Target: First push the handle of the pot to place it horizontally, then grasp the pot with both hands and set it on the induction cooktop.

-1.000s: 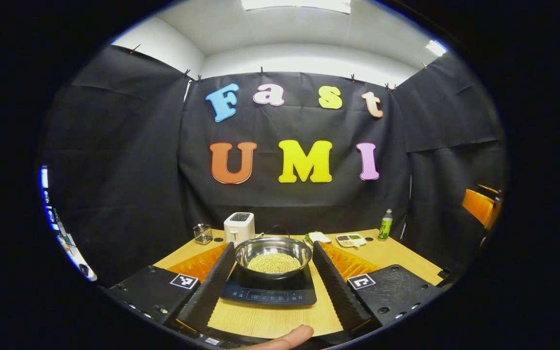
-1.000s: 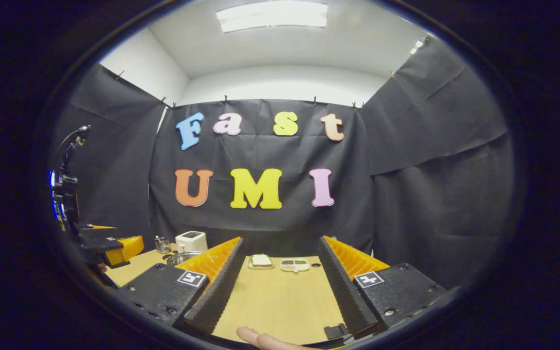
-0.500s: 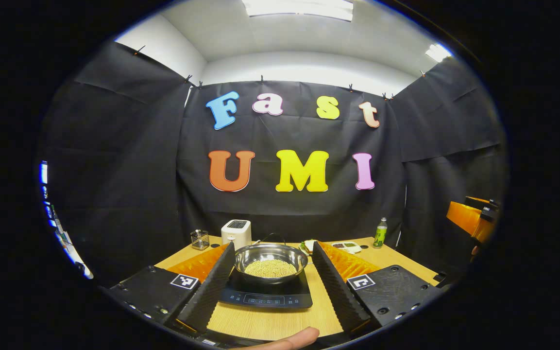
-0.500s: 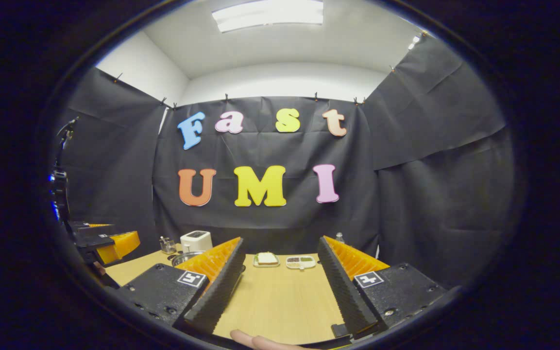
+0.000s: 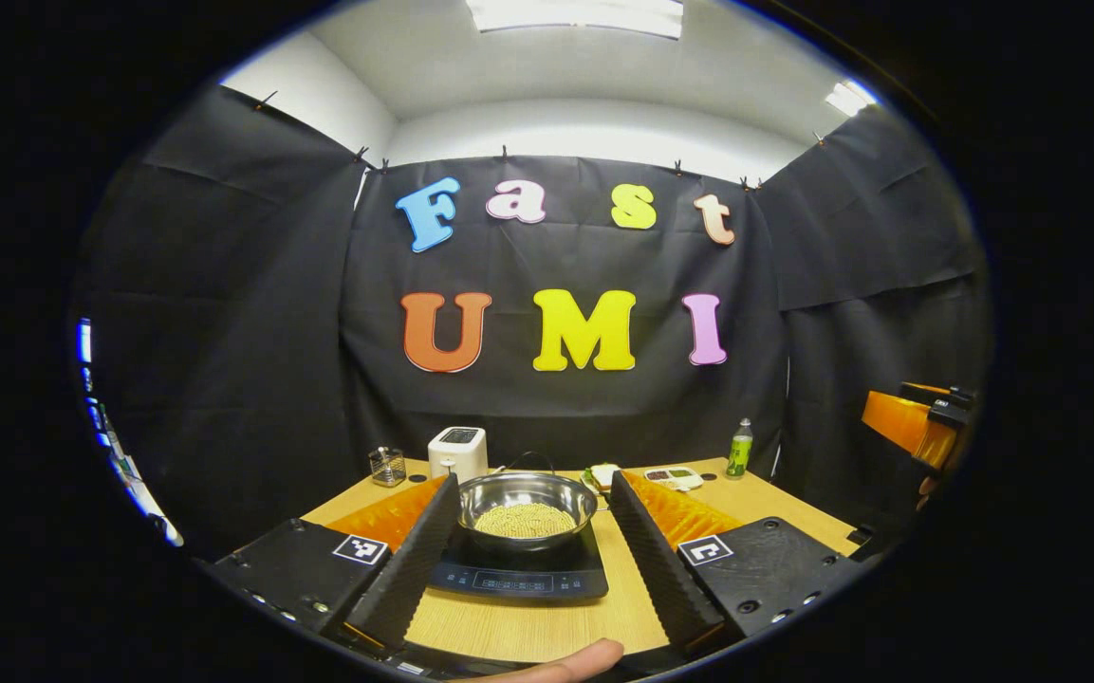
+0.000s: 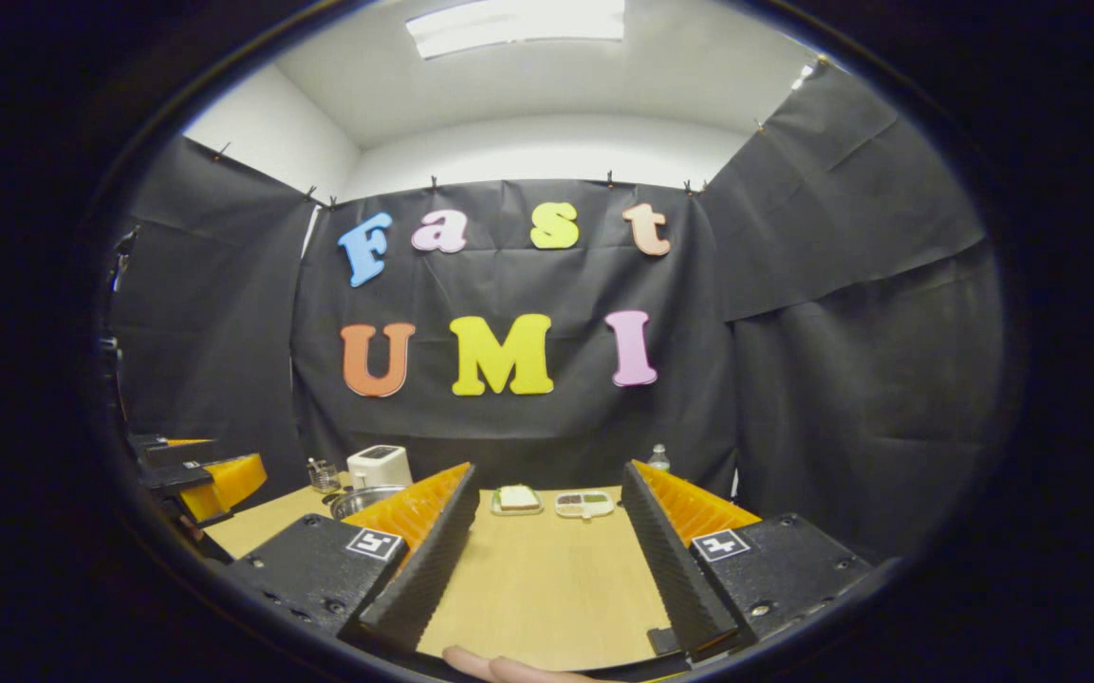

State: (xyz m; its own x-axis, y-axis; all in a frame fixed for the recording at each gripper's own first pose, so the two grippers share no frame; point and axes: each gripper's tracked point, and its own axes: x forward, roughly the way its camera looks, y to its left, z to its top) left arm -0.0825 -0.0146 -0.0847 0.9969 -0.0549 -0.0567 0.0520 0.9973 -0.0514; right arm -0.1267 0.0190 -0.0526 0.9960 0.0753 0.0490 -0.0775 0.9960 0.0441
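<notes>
Left gripper view: left gripper (image 5: pixel 526 560) spread wide and empty, drawn slightly back; pot (image 5: pixel 526 508) ahead between its fingers, already on the induction cooktop (image 5: pixel 520 575).

Right gripper view: right gripper (image 6: pixel 547 560) likewise released, empty, retreating; pot (image 6: pixel 362 499) off left. Likely done.

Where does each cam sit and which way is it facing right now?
Left gripper view: rides the left gripper, looks forward over the wooden table at the steel pot on the induction cooktop; own open fingers and a fingertip show.
Right gripper view: rides the right gripper, looks forward along bare tabletop to the sandwich plate and divided tray; own open fingers show.
Shared: table, white toaster, pot, plate, tray, bottle; each sees the other gripper at its edge.
</notes>
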